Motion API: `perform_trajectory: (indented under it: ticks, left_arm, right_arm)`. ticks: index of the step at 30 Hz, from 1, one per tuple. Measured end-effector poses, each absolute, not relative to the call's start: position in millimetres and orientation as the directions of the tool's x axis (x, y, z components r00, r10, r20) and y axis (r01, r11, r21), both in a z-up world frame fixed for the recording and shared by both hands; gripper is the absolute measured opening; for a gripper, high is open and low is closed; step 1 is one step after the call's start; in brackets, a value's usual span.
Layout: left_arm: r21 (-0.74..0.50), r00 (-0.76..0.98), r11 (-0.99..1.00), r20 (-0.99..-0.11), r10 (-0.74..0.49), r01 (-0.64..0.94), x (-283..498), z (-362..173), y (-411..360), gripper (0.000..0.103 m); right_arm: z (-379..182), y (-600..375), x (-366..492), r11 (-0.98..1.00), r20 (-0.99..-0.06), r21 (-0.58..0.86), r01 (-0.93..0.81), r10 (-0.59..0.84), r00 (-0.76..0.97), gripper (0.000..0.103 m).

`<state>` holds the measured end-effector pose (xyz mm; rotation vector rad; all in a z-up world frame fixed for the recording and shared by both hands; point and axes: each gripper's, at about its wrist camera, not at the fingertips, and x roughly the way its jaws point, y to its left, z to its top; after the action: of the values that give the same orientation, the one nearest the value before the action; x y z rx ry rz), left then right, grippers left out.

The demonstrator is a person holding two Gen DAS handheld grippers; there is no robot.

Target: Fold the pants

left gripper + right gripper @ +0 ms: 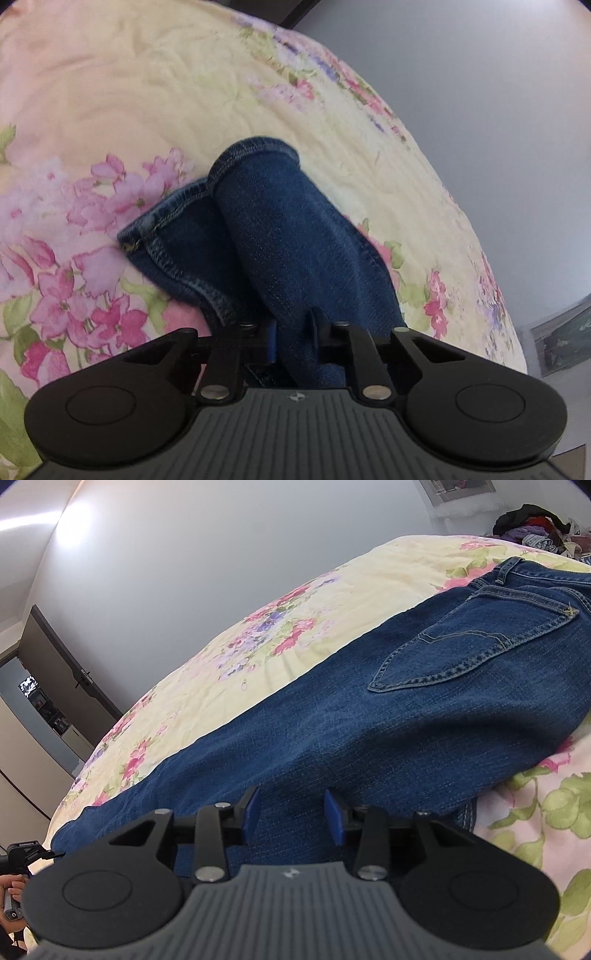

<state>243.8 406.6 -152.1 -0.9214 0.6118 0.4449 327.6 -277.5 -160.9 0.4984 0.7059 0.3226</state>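
Blue jeans lie on a floral bedspread. In the left wrist view, my left gripper (293,341) is shut on the jeans' leg end (280,236); the two stitched hems (255,155) stick out ahead of the fingers. In the right wrist view, my right gripper (293,816) is partly open, its blue pads (252,812) either side of a fold of the jeans (369,720) near the thigh. A back pocket (472,646) and the waistband (517,563) lie further ahead to the right.
The floral bedspread (147,110) (295,635) covers the bed. A grey wall stands beyond its far edge. A pile of clothes (535,528) sits at the far right corner. A dark door (62,664) stands at the left. The person's hand and other gripper (18,860) show at lower left.
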Motion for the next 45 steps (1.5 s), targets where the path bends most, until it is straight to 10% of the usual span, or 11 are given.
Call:
perform_trajectory:
  ticks: [8, 13, 19, 23, 25, 28, 30, 37, 41, 45]
  left_arm:
    - [-0.506, 0.758, 0.588, -0.564, 0.328, -0.631, 220.2, -98.9, 389.8, 0.001]
    - [-0.455, 0.667, 0.544, -0.686, 0.29, -0.705, 221.8, -125.7, 402.4, 0.003]
    - [-0.578, 0.735, 0.5, -0.647, 0.2, -0.645, 203.1, -147.7, 389.8, 0.02]
    - [-0.694, 0.808, 0.441, -0.57, 0.146, -0.569, 205.5, -153.5, 388.6, 0.064]
    - [-0.692, 0.785, 0.414, -0.611, 0.1, -0.591, 218.3, -160.6, 390.0, 0.067]
    - [-0.631, 0.717, 0.435, -0.695, 0.052, -0.642, 235.9, -172.4, 386.0, 0.046]
    - [-0.62, 0.736, 0.472, -0.671, 0.095, -0.627, 234.1, -168.1, 380.8, 0.006]
    - [-0.586, 0.743, 0.494, -0.635, 0.213, -0.643, 220.5, -155.8, 371.5, 0.003]
    - [-0.555, 0.675, 0.427, -0.709, 0.206, -0.714, 220.3, -172.5, 384.7, 0.039]
    - [-0.634, 0.728, 0.393, -0.667, 0.159, -0.666, 198.3, -178.1, 385.8, 0.047]
  right_arm:
    - [-161.5, -276.4, 328.1, 0.838, -0.537, 0.534, -0.116, 0.441, 0.719, 0.036]
    - [-161.6, -276.0, 328.4, 0.837, -0.538, 0.534, -0.116, 0.442, 0.718, 0.036]
    - [-162.2, -275.2, 329.0, 0.839, -0.539, 0.532, -0.117, 0.442, 0.717, 0.036]
    - [-162.8, -273.3, 329.8, 0.84, -0.541, 0.529, -0.123, 0.445, 0.713, 0.037]
    - [-162.9, -272.7, 329.5, 0.841, -0.542, 0.527, -0.125, 0.445, 0.713, 0.037]
    - [-163.4, -272.9, 330.0, 0.84, -0.541, 0.529, -0.124, 0.446, 0.713, 0.037]
    - [-163.6, -273.2, 330.2, 0.84, -0.542, 0.528, -0.125, 0.447, 0.712, 0.037]
    - [-163.6, -273.4, 330.0, 0.841, -0.541, 0.525, -0.129, 0.447, 0.713, 0.036]
    - [-163.4, -273.2, 330.4, 0.843, -0.541, 0.522, -0.131, 0.446, 0.713, 0.036]
    - [-160.4, -276.0, 329.2, 0.845, -0.54, 0.519, -0.128, 0.44, 0.718, 0.036]
